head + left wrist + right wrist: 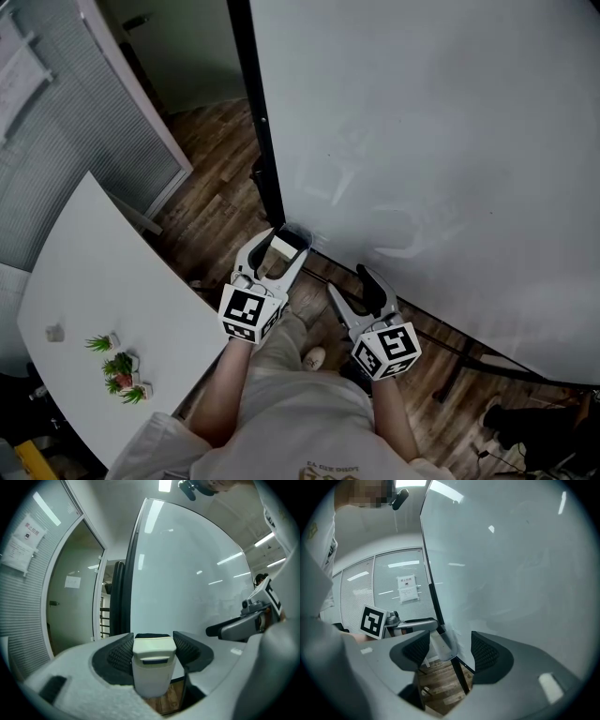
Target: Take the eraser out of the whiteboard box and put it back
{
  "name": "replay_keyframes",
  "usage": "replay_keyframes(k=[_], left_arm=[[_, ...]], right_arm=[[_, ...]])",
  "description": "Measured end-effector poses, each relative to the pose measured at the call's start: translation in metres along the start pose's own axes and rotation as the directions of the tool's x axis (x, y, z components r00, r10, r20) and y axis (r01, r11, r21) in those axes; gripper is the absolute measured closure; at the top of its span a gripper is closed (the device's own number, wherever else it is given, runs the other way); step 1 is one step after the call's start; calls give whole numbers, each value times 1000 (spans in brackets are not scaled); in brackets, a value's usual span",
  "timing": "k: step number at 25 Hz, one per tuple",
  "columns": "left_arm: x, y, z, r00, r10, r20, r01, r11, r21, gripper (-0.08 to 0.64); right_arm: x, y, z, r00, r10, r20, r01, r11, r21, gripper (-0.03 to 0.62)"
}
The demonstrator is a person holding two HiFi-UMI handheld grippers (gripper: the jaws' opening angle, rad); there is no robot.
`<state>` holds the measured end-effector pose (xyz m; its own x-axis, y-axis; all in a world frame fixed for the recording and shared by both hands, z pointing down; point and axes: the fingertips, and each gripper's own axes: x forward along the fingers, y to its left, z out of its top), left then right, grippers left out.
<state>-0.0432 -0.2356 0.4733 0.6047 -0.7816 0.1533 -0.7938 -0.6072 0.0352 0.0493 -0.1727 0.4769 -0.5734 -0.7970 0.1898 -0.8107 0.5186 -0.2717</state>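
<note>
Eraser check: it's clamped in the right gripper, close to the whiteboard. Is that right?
No. The eraser is clamped in the left gripper, close to the whiteboard; the left gripper view shows it between the jaws. The right gripper stands open with nothing in its grip, as the right gripper view shows.

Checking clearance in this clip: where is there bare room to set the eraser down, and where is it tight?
The white table is bare from the plants and a small grey object up to its far end. It is crowded at the whiteboard's lower corner, where the left gripper, shut on the eraser, sits by the clear box.
</note>
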Motion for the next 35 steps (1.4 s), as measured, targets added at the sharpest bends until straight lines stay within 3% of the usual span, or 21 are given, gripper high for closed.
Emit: replay_keyframes(k=[25, 35], left_arm=[[6, 2, -12, 999, -1, -32, 1, 1000, -25, 295], [-14, 1, 10, 1000, 15, 9, -15, 1000, -16, 293]], right_arm=[[-5, -1, -4, 1000, 5, -12, -5, 1000, 1, 316], [-11, 11, 6, 1000, 25, 13, -25, 999, -32, 316]])
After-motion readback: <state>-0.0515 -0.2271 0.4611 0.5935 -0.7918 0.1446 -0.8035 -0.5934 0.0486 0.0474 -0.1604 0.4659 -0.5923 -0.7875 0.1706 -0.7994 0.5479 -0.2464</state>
